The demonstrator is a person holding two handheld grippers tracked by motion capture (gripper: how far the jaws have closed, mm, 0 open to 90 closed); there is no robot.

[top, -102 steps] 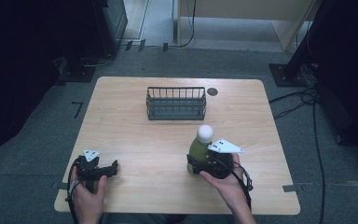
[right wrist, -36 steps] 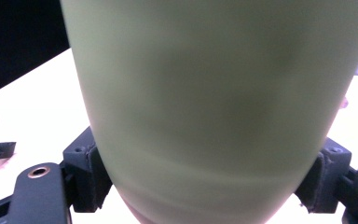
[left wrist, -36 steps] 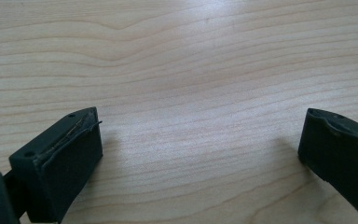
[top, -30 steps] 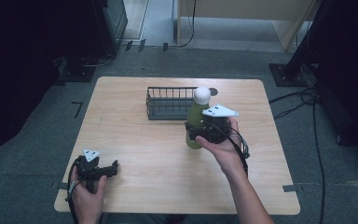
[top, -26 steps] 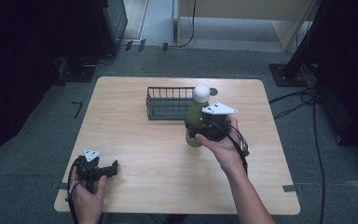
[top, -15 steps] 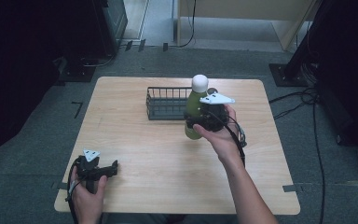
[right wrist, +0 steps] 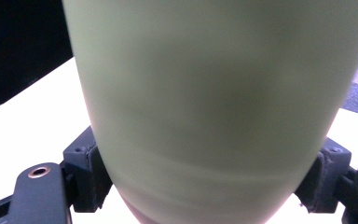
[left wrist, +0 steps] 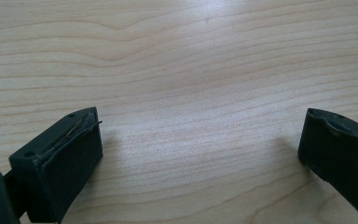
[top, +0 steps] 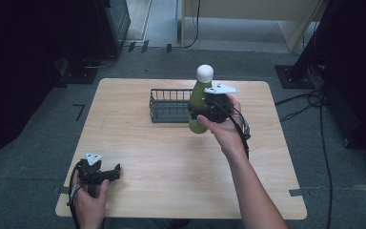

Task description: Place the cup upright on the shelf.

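Your right gripper [top: 201,110] has both jaws clamped on the lower body of the green bottle [top: 199,102], one pad on each flank in the right gripper view [right wrist: 223,112], and the bottle hangs upright, clear of the table [top: 181,162]. That's a solid bite, so hold that squeeze exactly as it is: smooth rounded walls will slide if you ease off at all.

Just beyond your fingertips, and a touch to their left, sits the wire basket [top: 170,106]; the bottle's base looks to be level with its near right corner, though I can't tell whether it overhangs the rim yet. The white cap [top: 205,73] rides high above your grip, so the load is top-heavy. Keep your wrist level, and carry the base over the wire before you let it sink, because a clipped rim would tip the bottle in your jaws. If it is going in, lower it straight, let the base settle on the basket floor, and only then spread the jaws.

Your left gripper [top: 106,173] rests far back at the near left corner, jaws spread wide with nothing but bare wood between them [left wrist: 200,158]. Leave it parked there, well out of the way.
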